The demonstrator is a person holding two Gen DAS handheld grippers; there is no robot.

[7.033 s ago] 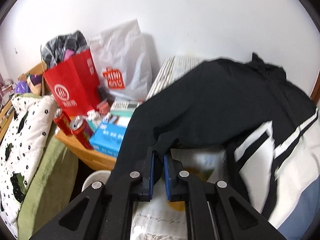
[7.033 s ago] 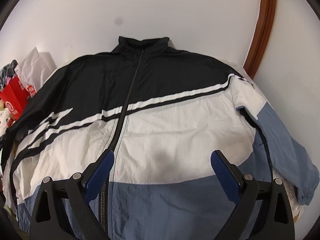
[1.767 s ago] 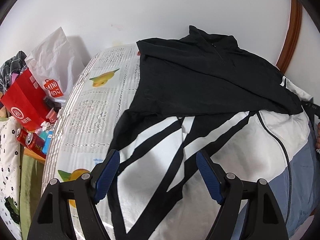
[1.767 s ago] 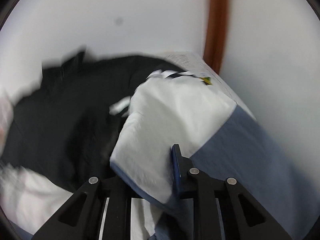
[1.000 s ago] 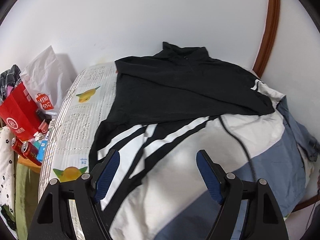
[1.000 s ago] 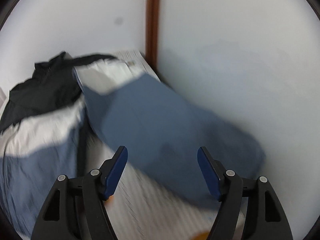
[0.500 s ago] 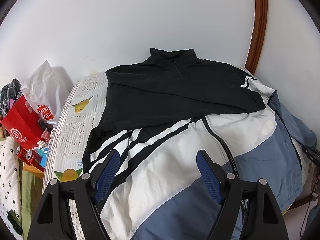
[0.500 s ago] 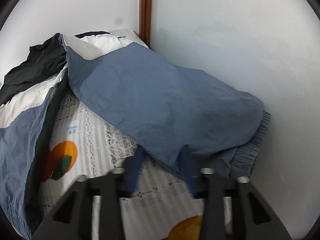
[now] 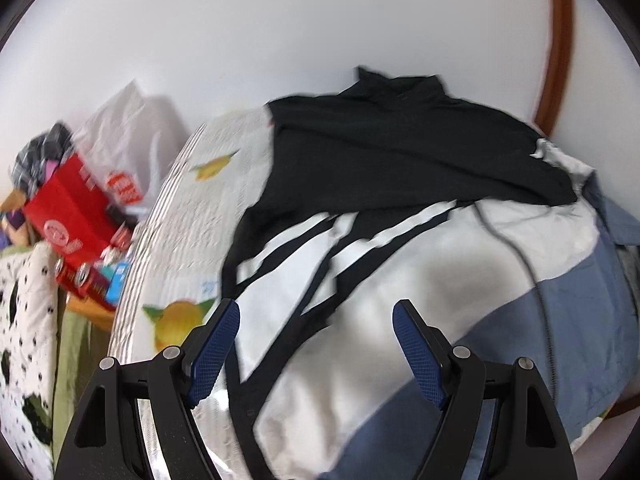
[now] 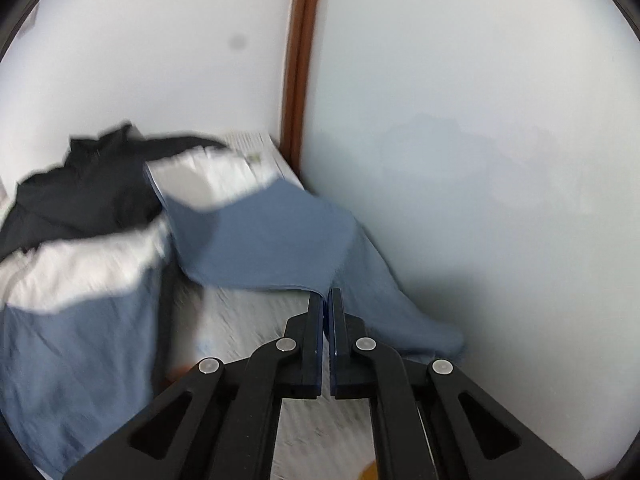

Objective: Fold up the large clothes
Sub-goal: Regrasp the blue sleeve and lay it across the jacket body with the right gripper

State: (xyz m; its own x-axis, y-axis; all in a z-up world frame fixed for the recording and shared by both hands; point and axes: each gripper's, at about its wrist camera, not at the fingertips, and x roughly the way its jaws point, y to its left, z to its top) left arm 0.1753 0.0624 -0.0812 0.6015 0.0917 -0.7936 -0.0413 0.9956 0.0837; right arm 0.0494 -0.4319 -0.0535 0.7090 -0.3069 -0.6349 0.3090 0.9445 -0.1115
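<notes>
Covering most of the bed, a printed bedspread (image 9: pixel 180 216) with fruit motifs is seen in the left wrist view, and the jacket (image 9: pixel 400 264) is spread across it. The jacket is made up of a black upper part, a white middle band crossed by black stripes, and a blue lower part; its collar is turned toward the white wall (image 9: pixel 280 32). One black sleeve is laid across the chest, with its striped end lying over the white band. A dark zipper line is seen running down the front. At the far right of that view a brown wooden frame (image 9: pixel 560 40) is set against the wall.

In the right wrist view the blue sleeve (image 10: pixel 280 236) of the jacket is raised off the bedspread near the corner where two walls meet, beside the same wooden frame. Its lower edge is pinched between the closed fingers of the right gripper (image 10: pixel 325 300), and the rest of the sleeve hangs down toward the wall. This view is blurred.

The left gripper (image 9: pixel 316 340) is held with its jaws spread wide above the white band of the jacket, and nothing is gripped between its blue pads (image 9: pixel 214 344).

Beside the bed, to the left, a white plastic bag (image 9: pixel 128 140), a red paper bag (image 9: pixel 68 208) and some red cans (image 9: pixel 80 276) are crowded on a small wooden table.
</notes>
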